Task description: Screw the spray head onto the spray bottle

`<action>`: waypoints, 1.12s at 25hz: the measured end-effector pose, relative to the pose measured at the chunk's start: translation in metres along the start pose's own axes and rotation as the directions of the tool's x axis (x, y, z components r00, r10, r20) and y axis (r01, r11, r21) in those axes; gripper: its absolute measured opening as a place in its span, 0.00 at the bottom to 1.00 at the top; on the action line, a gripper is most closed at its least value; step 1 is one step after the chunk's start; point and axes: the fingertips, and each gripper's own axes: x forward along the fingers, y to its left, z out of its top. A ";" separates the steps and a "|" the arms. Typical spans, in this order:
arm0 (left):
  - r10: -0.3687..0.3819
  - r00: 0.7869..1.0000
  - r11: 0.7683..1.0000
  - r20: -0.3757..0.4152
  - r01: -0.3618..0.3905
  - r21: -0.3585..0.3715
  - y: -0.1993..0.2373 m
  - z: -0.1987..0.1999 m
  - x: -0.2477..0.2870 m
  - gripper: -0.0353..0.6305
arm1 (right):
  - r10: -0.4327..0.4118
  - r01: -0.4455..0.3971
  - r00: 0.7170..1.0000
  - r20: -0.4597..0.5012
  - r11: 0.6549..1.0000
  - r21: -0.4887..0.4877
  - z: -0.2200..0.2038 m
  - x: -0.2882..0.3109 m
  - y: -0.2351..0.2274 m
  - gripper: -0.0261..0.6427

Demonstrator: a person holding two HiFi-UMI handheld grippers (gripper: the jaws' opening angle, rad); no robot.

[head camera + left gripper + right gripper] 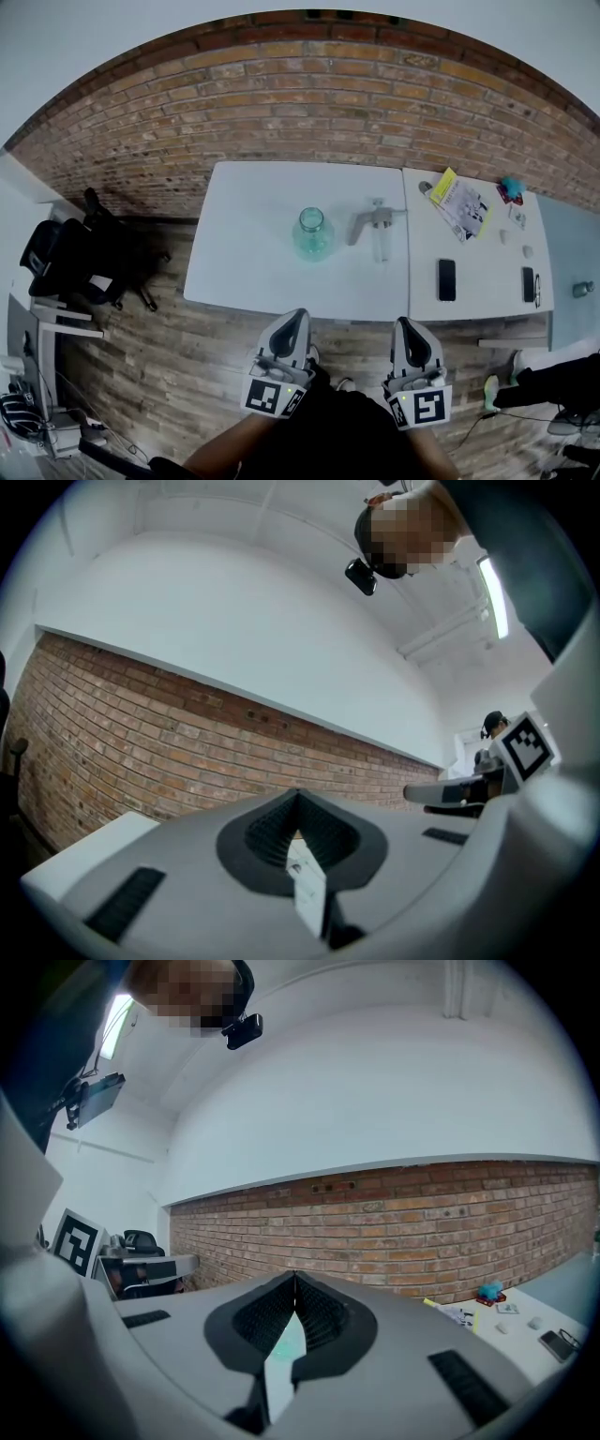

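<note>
A clear green spray bottle (312, 233) stands upright without its head near the middle of the white table (244, 262). The grey spray head (372, 223) lies on its side just right of the bottle, its clear tube pointing toward me. My left gripper (298, 316) and right gripper (406, 325) hover side by side short of the table's near edge, both shut and empty. In the left gripper view the jaws (298, 808) meet tip to tip. Through the shut right gripper (295, 1288) a sliver of green bottle (284, 1342) shows.
A second white table (469, 281) adjoins on the right with a black phone (446, 279), another dark phone (528, 283), a yellow booklet (458, 203) and a small teal object (511, 188). A black office chair (70, 255) stands at the left. A brick wall (309, 94) runs behind.
</note>
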 end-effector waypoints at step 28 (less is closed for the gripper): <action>0.069 0.996 0.998 -0.049 -0.070 -0.005 0.068 -0.028 -0.001 0.06 | 0.021 -0.020 0.998 -0.055 1.000 0.021 -0.023 0.067 0.028 0.05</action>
